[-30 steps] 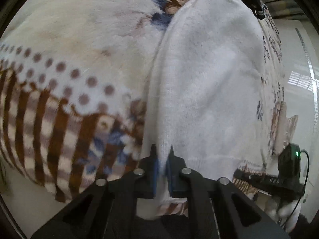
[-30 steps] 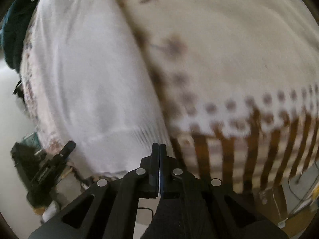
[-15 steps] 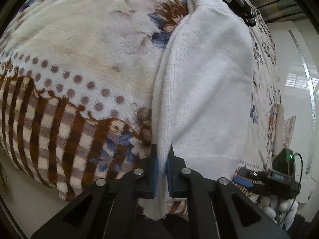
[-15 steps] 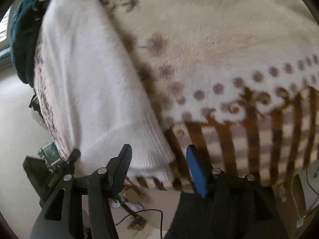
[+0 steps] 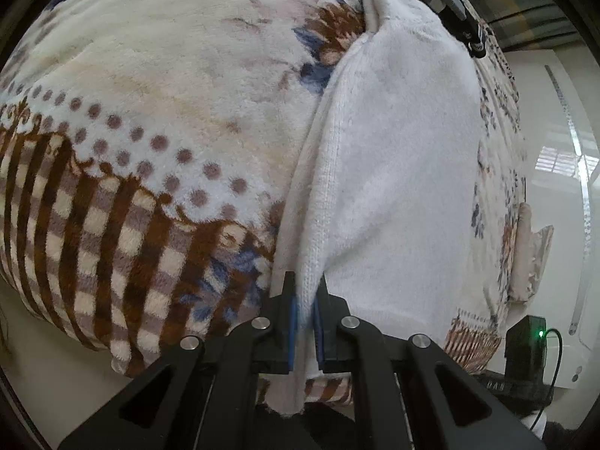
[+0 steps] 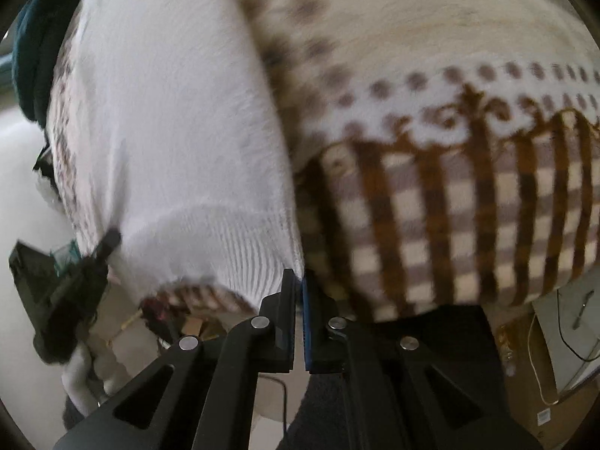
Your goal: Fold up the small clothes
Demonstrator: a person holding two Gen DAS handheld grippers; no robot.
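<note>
A: How much room is showing along the near edge of the bed point(image 5: 112, 75)?

B: The patterned blanket point(image 6: 450, 206) is hanging over that edge, with bare floor point(image 5: 56, 375) below.

A: And the white garment point(image 5: 393, 168)?

B: It is lying folded lengthwise across the blanket, its ribbed hem at the near edge. The left tool point(image 5: 304, 292) is clamping a fold of that hem. The right tool point(image 6: 298, 285) has just been closing; its jaws are nearly together at the hem's corner, and whether they are pinching it I cannot tell.

A: Anything nearby?

B: A dark teal cloth point(image 6: 33, 48) is sitting past the garment's far end.
</note>
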